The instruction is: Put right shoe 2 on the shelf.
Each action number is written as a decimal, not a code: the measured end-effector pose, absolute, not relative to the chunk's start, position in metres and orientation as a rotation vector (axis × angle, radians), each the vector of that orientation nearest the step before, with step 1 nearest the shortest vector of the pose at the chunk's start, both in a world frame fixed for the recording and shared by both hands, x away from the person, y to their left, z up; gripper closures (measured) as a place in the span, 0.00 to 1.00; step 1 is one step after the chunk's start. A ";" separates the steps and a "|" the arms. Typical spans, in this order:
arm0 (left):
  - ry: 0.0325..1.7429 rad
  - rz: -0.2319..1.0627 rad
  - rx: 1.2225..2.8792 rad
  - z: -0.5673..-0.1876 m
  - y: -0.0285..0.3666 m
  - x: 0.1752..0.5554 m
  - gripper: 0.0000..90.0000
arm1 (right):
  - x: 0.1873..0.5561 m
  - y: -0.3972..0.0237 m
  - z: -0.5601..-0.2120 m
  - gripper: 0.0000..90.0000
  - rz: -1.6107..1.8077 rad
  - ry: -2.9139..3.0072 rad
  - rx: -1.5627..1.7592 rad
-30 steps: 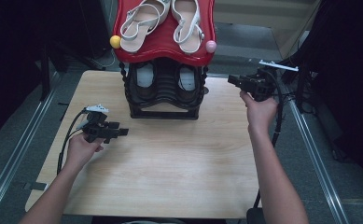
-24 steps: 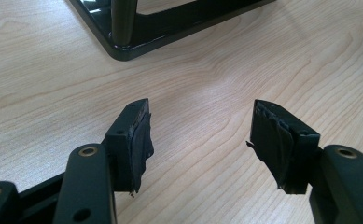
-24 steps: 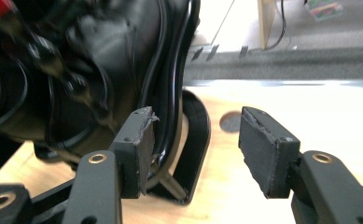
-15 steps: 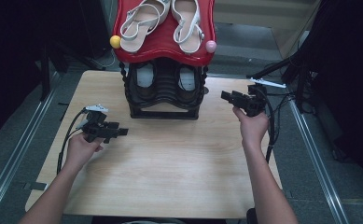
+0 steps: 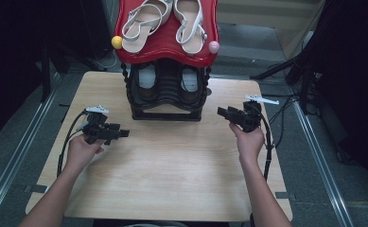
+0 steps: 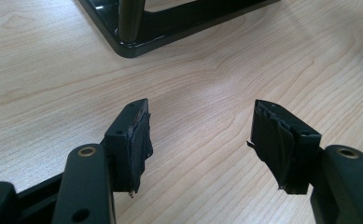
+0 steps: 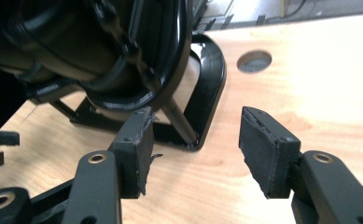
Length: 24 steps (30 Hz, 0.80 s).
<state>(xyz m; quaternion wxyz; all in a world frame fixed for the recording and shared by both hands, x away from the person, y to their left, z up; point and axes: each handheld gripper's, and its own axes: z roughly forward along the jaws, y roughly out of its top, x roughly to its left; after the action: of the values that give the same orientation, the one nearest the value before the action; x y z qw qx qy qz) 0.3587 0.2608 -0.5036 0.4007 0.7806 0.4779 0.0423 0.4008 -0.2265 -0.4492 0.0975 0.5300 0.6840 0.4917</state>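
Rack (image 5: 166, 101) stands between both tools (jaws apart), untouched

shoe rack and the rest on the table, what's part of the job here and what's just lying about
In the job:
- shoe rack
- left tongs, open
- right tongs, open, nearest the rack

Lying about:
- sandals on the red top shelf
- shoes on the lower shelf
- table
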 end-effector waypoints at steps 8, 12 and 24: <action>1.209 0.104 1.970 -0.504 0.260 0.359 0.42 | 0.391 -0.226 -0.470 0.52 1.429 2.023 1.592; 1.205 0.110 1.969 -0.503 0.261 0.359 0.42 | 0.387 -0.225 -0.476 0.52 1.428 2.023 1.587; 1.208 0.096 1.958 -0.503 0.260 0.359 0.40 | 0.383 -0.220 -0.492 0.52 1.391 2.060 1.579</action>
<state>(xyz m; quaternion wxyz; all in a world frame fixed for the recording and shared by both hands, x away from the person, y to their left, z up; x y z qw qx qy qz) 0.3588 0.2599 -0.5029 0.4071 0.7766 0.4792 0.0382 0.3834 -0.2205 -0.4923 0.0984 0.5335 0.6963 0.4700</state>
